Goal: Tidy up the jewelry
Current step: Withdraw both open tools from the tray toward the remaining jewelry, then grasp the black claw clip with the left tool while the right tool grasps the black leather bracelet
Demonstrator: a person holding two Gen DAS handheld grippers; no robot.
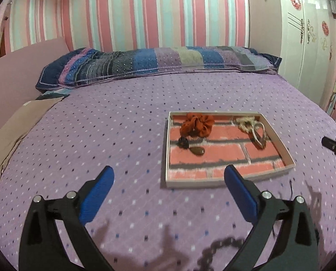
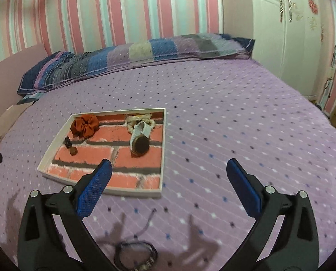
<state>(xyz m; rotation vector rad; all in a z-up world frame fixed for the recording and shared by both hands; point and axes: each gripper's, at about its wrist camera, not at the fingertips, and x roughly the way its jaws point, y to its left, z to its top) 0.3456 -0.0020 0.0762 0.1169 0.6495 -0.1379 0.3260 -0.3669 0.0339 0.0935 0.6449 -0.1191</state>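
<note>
We judge the job mostly done: the tray [image 2: 161, 149] at left centre of the right wrist view already holds an orange scrunchie [image 2: 84, 125], a white-strapped watch [image 2: 139, 143], a small dark piece and a brown stone. One dark bracelet [image 2: 135, 254] is left on the bed [image 2: 235, 124], at the bottom edge between our right gripper's fingers. Both our left gripper [image 1: 168, 192] and right gripper [image 2: 168, 187] are spread wide, grasping nothing.

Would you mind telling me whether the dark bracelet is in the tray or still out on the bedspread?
Out: the dark bracelet lies on the bedspread, nearer the camera than the tray.
</note>
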